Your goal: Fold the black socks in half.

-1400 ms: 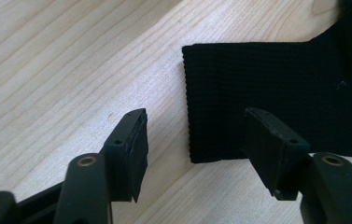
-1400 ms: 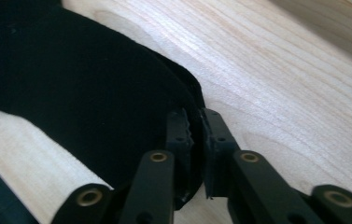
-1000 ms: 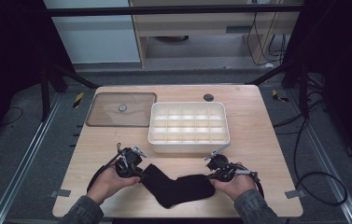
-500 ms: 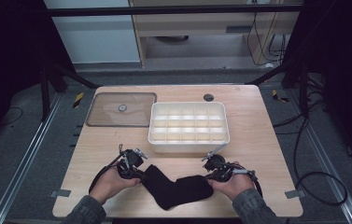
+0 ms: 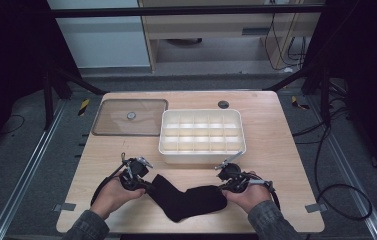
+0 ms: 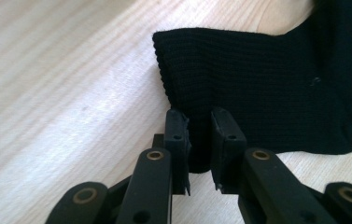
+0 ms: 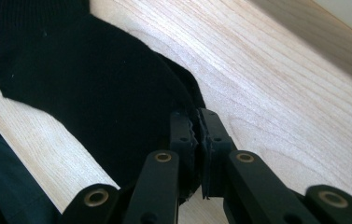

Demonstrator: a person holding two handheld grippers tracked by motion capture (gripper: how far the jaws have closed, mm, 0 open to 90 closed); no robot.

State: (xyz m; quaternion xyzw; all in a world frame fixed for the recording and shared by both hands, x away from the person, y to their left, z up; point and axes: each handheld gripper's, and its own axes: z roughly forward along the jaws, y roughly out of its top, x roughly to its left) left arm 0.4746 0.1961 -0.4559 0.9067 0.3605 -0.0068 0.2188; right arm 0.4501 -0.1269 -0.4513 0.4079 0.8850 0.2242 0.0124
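A black sock [image 5: 188, 199] lies flat on the wooden table [image 5: 281, 155] near its front edge, between my two hands. My left gripper [image 5: 148, 185] sits at the sock's left end. In the left gripper view, the left gripper [image 6: 198, 115] is shut on the ribbed cuff edge of the sock [image 6: 267, 79]. My right gripper [image 5: 222, 189] holds the sock's right end. In the right gripper view, the jaws of the right gripper [image 7: 197, 115] are pressed together on the edge of the sock [image 7: 85, 79].
A white compartment box [image 5: 202, 158] stands just beyond the sock, mid-table. A clear brownish lid [image 5: 111, 122] lies flat at the back left. A small black round disc [image 5: 223, 104] sits near the far edge. Bare wood lies right of the box.
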